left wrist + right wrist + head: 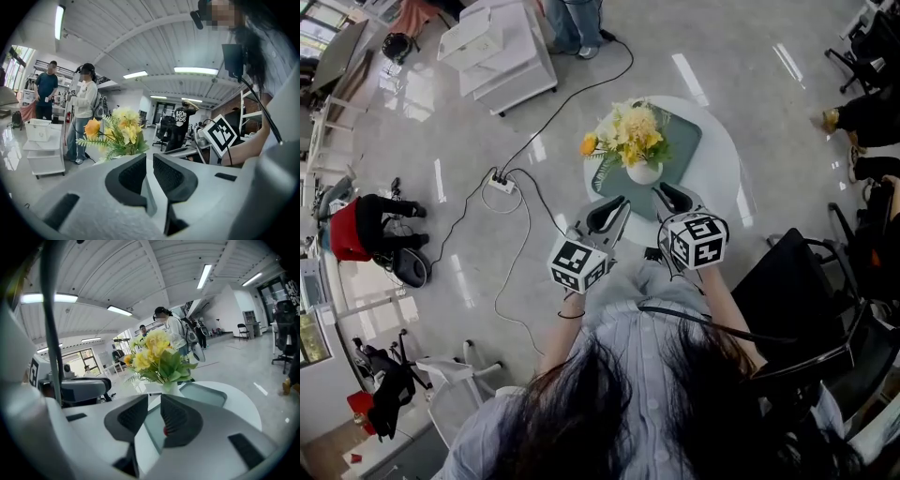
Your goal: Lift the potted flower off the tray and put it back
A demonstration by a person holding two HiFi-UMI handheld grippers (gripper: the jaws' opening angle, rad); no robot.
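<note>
Round white table (727, 173) stands on open grey floor (722, 56). Over its near rim hover the left gripper (621, 204) and right gripper (664, 191), both clenched empty. Just beyond, the potted flower (634, 141) sits on the green tray (684, 141), left of its middle.

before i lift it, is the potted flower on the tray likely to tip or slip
The potted flower looks top-heavy: blooms spread wider than its small white pot, so it may tip. The pot looks smooth and rounded, perhaps slippery. The leaves look floppy, probably useless to grip.
</note>
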